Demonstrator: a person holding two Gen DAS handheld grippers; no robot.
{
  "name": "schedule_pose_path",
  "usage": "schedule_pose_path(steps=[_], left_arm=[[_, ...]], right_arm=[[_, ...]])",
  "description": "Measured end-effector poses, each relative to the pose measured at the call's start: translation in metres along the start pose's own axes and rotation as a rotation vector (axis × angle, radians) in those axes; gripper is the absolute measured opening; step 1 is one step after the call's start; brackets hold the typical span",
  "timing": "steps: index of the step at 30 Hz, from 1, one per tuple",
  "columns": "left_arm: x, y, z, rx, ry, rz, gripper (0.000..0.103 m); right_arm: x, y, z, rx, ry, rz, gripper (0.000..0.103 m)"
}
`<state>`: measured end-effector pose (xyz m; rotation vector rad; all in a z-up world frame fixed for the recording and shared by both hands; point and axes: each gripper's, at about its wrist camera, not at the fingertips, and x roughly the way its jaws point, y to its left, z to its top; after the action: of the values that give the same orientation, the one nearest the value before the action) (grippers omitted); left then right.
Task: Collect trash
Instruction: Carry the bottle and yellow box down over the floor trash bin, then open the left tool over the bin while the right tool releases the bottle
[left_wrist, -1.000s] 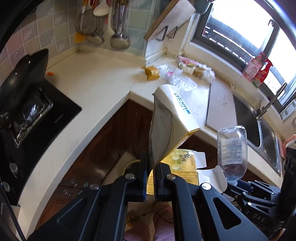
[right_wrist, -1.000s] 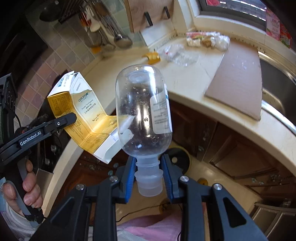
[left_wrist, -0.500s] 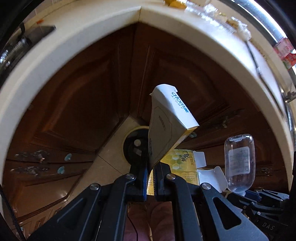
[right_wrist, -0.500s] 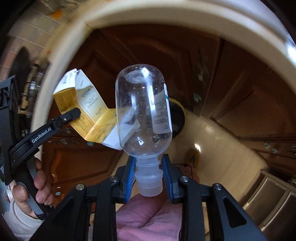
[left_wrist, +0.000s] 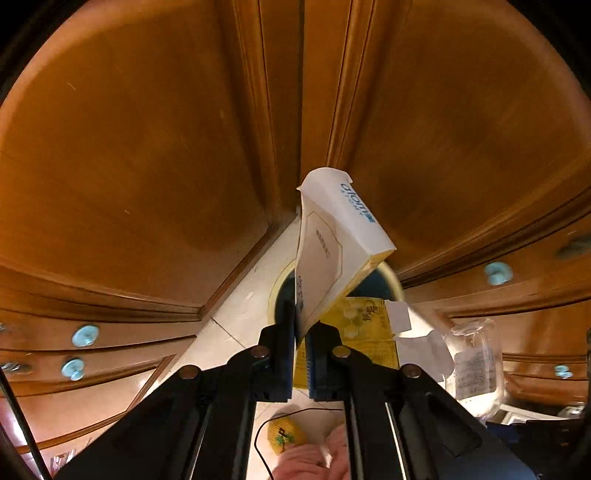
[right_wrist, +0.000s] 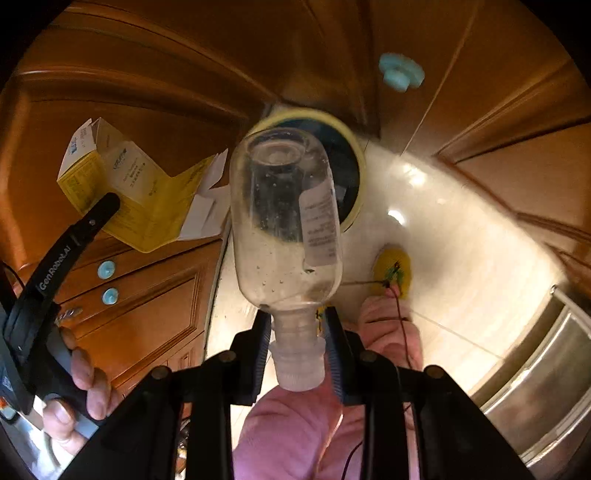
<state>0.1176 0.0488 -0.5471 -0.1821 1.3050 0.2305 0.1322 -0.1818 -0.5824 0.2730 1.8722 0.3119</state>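
- Brown wooden cupboard doors (left_wrist: 155, 155) with small pale blue knobs (left_wrist: 85, 335) fill the background, and a shiny cream floor (right_wrist: 454, 236) lies below them.
- On the floor, in the corner where the doors meet, sits a round bin (right_wrist: 349, 162) with a yellow rim and a dark inside.
- The left gripper (left_wrist: 302, 363) has its two fingers squeezed close together on a flattened yellow and white box (left_wrist: 334, 243).
- The box is pinched near its lower edge. Its long side points up and away from the gripper, leaning a little to the right.
- In the left wrist view the box is right in front of the bin, with its open white flaps (left_wrist: 421, 347) hanging to the right.
- The right gripper (right_wrist: 297, 347) is closed on the neck and cap of a clear plastic bottle (right_wrist: 284, 221).
- The bottle is held cap toward the gripper, so its flat bottom points away, toward the bin. Its long side runs straight out along the fingers.
- A white label (right_wrist: 319, 225) is stuck on the bottle's right side.
- Both things are held in the air, near each other, box on the left and bottle on the right.
- A small yellow thing (right_wrist: 393, 271) lies on the floor near the bin; I cannot tell what it is.
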Motion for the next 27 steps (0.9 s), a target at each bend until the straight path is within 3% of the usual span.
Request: schedule_pose_path(steps=[8, 13, 21, 27], left_arm=[[0.065, -0.004, -0.001, 0.027, 0.05, 0.008, 0.003], [0.091, -0.013, 0.0, 0.057, 0.081, -0.024, 0.016], [0.107, -0.011, -0.003, 0.073, 0.116, -0.03, 0.02], [0.091, 0.011, -0.009, 0.047, 0.132, -0.033, 0.02]], right_arm=[[0.057, -0.012, 0.037, 0.088, 0.078, 0.006, 0.029], [0.068, -0.005, 0.047, 0.092, 0.09, -0.01, 0.029], [0.069, -0.003, 0.051, 0.076, 0.107, -0.023, 0.029], [0.076, -0.001, 0.058, 0.082, 0.122, -0.036, 0.029]])
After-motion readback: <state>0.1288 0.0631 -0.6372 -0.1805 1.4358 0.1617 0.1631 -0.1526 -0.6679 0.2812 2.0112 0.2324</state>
